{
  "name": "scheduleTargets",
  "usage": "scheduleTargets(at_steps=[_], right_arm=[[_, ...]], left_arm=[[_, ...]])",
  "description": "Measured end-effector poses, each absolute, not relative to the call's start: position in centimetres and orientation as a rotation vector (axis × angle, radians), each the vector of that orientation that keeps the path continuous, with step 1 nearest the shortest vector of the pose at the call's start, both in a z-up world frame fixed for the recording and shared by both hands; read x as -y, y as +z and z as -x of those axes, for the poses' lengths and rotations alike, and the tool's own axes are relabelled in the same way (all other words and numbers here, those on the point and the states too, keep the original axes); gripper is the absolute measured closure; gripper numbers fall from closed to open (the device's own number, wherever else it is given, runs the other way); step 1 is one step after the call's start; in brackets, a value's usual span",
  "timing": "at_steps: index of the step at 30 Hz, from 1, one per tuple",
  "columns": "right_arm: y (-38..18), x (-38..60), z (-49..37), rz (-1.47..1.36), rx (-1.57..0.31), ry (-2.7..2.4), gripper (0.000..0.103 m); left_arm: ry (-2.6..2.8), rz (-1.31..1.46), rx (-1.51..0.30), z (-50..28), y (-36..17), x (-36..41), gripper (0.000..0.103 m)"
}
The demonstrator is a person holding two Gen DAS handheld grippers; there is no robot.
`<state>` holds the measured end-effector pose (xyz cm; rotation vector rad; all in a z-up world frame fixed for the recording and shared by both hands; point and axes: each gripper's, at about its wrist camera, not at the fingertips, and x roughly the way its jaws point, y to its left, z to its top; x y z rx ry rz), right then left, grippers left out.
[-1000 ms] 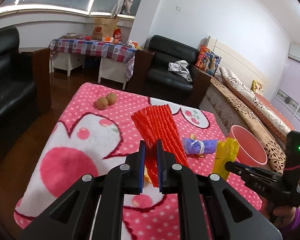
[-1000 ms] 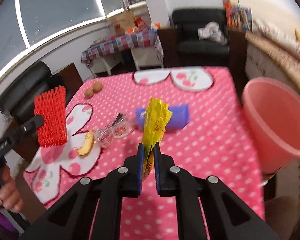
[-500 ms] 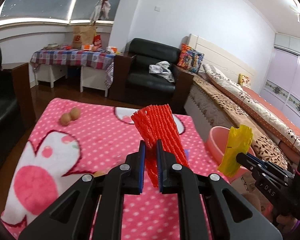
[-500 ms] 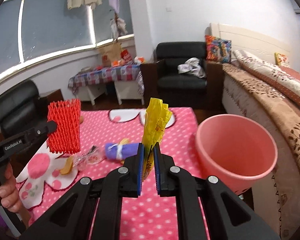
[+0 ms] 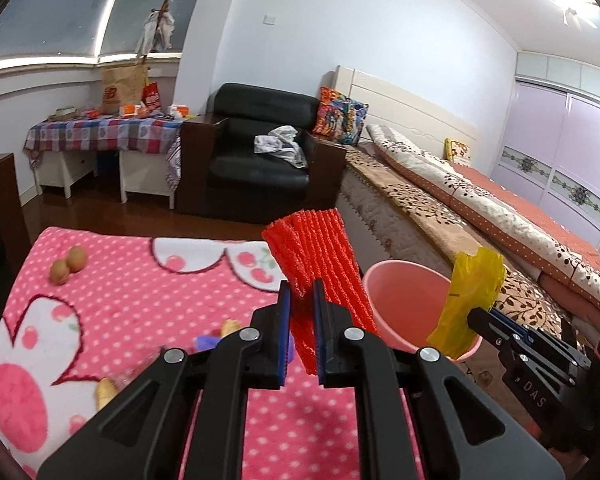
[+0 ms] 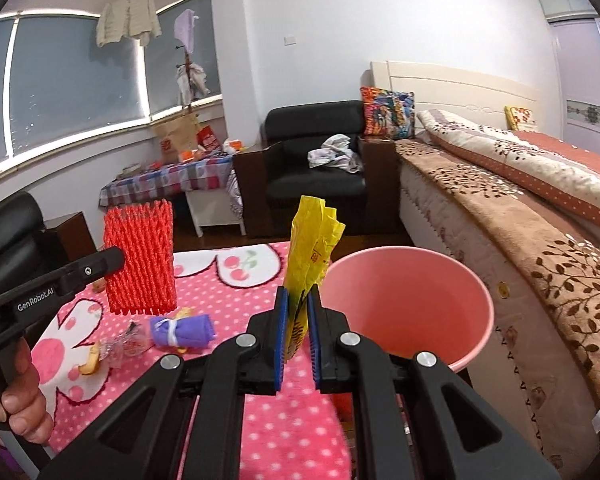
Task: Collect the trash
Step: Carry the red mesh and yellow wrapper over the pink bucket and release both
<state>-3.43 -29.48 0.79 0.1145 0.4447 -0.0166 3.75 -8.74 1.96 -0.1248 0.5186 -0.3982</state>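
Observation:
My left gripper [image 5: 301, 296] is shut on a red foam net sleeve [image 5: 320, 264], held upright above the pink dotted table cover [image 5: 140, 300]. In the right wrist view the same red net [image 6: 140, 264] hangs at the left. My right gripper [image 6: 298, 304] is shut on a crumpled yellow wrapper [image 6: 310, 248], just left of the pink bucket [image 6: 412, 312]. From the left wrist, that yellow wrapper [image 5: 472, 296] sits over the near rim of the bucket [image 5: 404, 304], which stands off the table's right edge.
On the table lie a purple cloth roll [image 6: 182, 330], clear plastic scraps [image 6: 124, 344], a peel piece [image 6: 90, 362] and two brown round fruits [image 5: 68, 264]. A bed [image 6: 520, 220] runs along the right, a black armchair [image 5: 260, 152] behind. A hand [image 6: 16, 404] holds the left gripper's handle.
Both grippers have swung right with their loads, away from the table's middle toward the pink bucket. The bucket now appears close beside the yellow wrapper, and more of the room shows behind.

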Motion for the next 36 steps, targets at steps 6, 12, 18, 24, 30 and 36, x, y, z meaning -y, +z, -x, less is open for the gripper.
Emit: scheduleTargets(at_steps=[6, 12, 18, 24, 30, 36], right_arm=[[0.9, 31.8, 3.3, -0.129, -0.436, -0.059, 0.094], [0.7, 34.1, 3.0, -0.155, -0.433, -0.102, 0.094], [0.1, 36.4, 2.8, -0.177, -0.436, -0.145, 0.094], [-0.7, 38.8, 2.4, -0.206, -0.445, -0.170, 0.094], [-1.7, 40.4, 1.9, -0.227, -0.455, -0.185, 0.094], [-2.6, 41.7, 1.2, -0.248, -0.469, -0.195, 0.094]], left_arm=[[-0.434, 0.110, -0.519, -4.7, 2.0, 11.4, 0.093], [-0.458, 0.077, -0.529, -5.5, 1.5, 13.9, 0.093], [-0.485, 0.052, -0.540, -6.1, 0.9, 16.6, 0.093], [-0.516, 0.038, -0.555, -6.9, 0.4, 19.4, 0.093], [-0.540, 0.006, -0.564, -7.5, -0.3, 21.8, 0.093], [-0.550, -0.011, -0.589, -8.3, -1.2, 23.6, 0.093]])
